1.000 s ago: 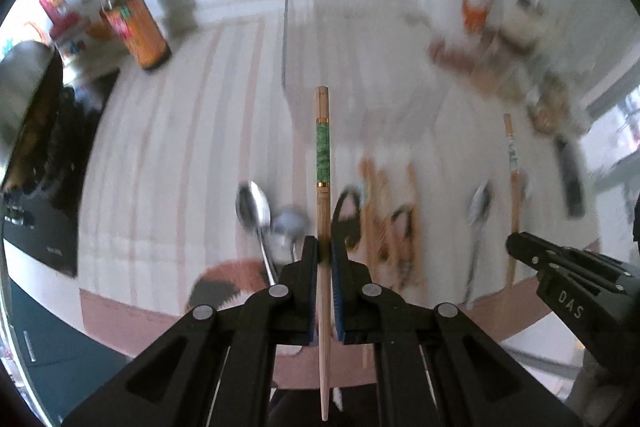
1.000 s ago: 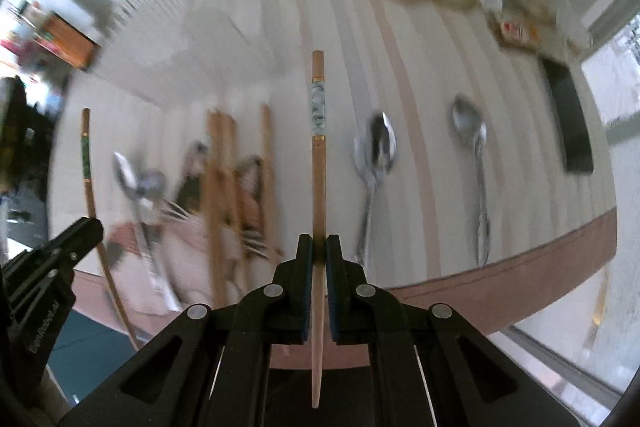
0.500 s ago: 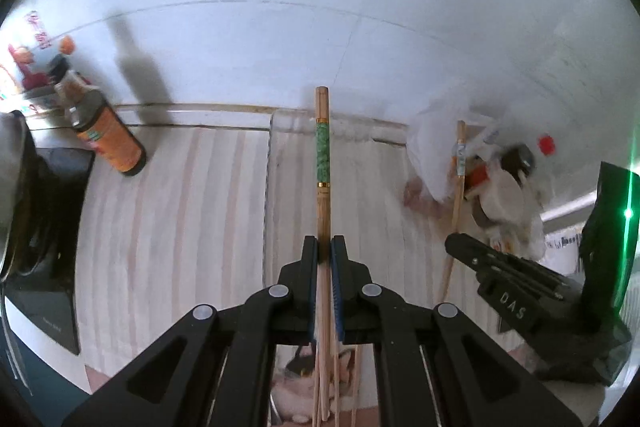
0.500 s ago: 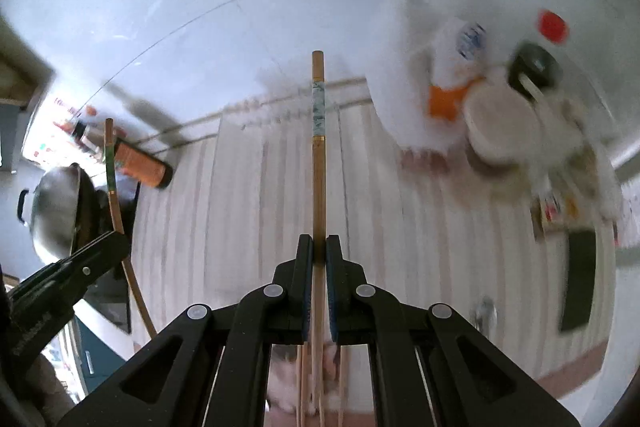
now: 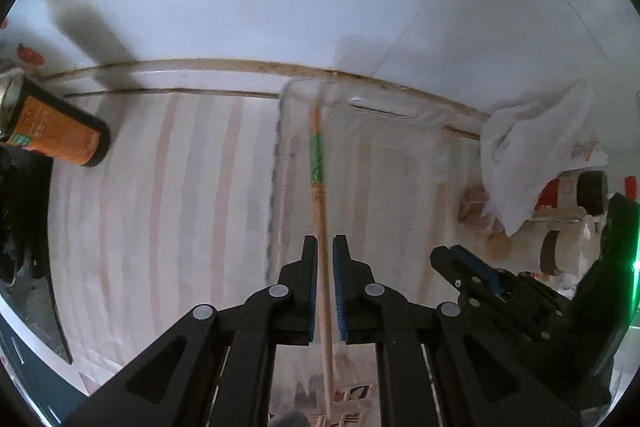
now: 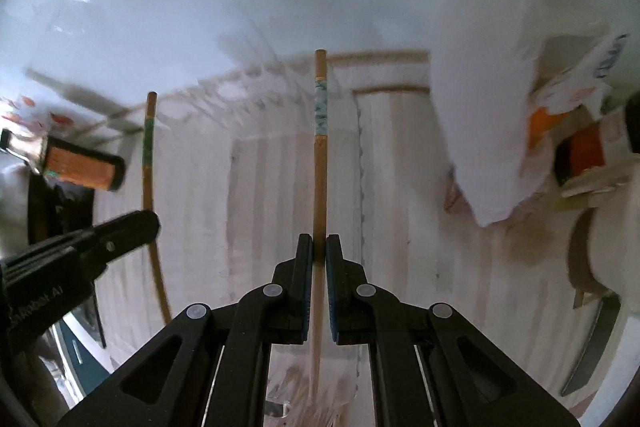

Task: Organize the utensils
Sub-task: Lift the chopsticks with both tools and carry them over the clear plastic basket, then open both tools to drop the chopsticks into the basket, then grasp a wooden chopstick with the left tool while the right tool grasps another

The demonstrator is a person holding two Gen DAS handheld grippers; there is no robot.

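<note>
My left gripper [image 5: 325,247] points down over a clear plastic tray [image 5: 298,87] at the back of the striped counter. A wooden chopstick with a green band [image 5: 317,155] stands between its jaws, which are opening. It leans against the left pad with a gap on the right. My right gripper [image 6: 319,245] holds a place beside it, its jaws opening too around a chopstick with a pale blue band [image 6: 321,111], which stands straight between the pads. Each gripper shows in the other's view: right gripper [image 5: 464,263], left gripper [image 6: 132,227].
An orange-labelled bottle [image 5: 60,139] stands left of the tray, with a dark stove [image 5: 16,211] beyond it. A white plastic bag [image 5: 532,155] and jars [image 5: 588,187] crowd the right. A knife [image 6: 592,347] lies at the right. The white wall rises just behind the tray.
Both grippers carried their chopsticks from the spoons and forks at the counter's front to the tray by the wall. The left jaws have parted slightly and the green-banded chopstick now tilts.
</note>
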